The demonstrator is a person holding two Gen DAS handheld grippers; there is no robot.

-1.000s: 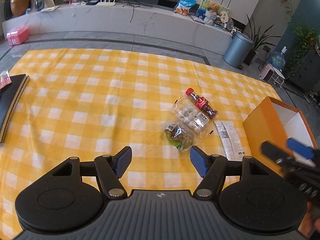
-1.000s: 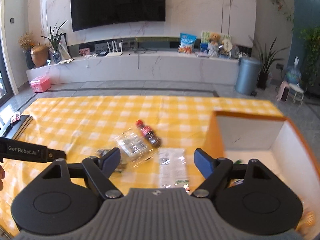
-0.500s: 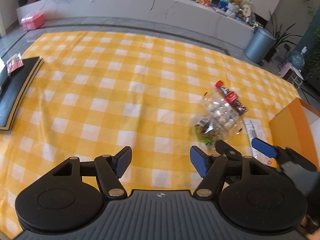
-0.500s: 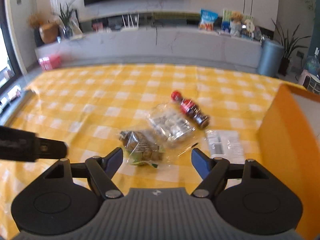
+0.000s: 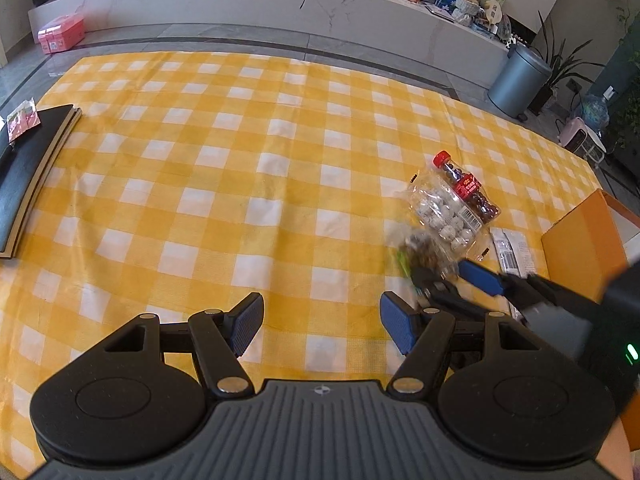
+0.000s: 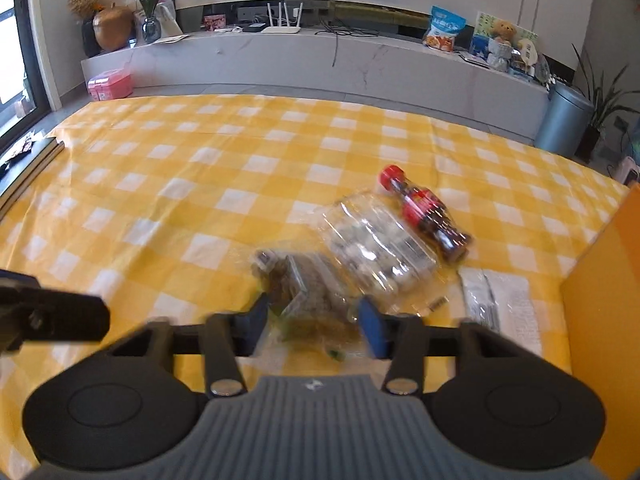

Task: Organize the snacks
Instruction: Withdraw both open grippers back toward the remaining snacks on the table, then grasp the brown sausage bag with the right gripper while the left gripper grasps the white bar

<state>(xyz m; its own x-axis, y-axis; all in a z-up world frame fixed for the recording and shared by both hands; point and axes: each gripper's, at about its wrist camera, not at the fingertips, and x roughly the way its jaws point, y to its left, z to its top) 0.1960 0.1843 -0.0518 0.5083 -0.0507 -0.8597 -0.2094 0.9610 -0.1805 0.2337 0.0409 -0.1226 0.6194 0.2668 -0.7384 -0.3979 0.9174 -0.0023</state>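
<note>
1. On the yellow checked surface [image 6: 168,200], at 12 o'clock from the right claw [image 6: 316,320], lies a brown snack bag [image 6: 308,292], between its parted fingers; contact is blurred.
2. A clear bag of white sweets [image 6: 380,248] and a red-capped bottle [image 6: 424,212] lie at 1 o'clock, touching.
3. An orange box [image 6: 604,300] stands at 3 o'clock.
4. The left claw [image 5: 320,324] is open and empty.

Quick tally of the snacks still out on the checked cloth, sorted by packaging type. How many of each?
Clear bags: 2, the bag of brown snacks between the right gripper fingers, and the bag of white round snacks.
Bottles: 1, the red-capped bottle lying on its side.
Flat white packets: 1, the flat packet beside the orange box.
Total: 4
</note>
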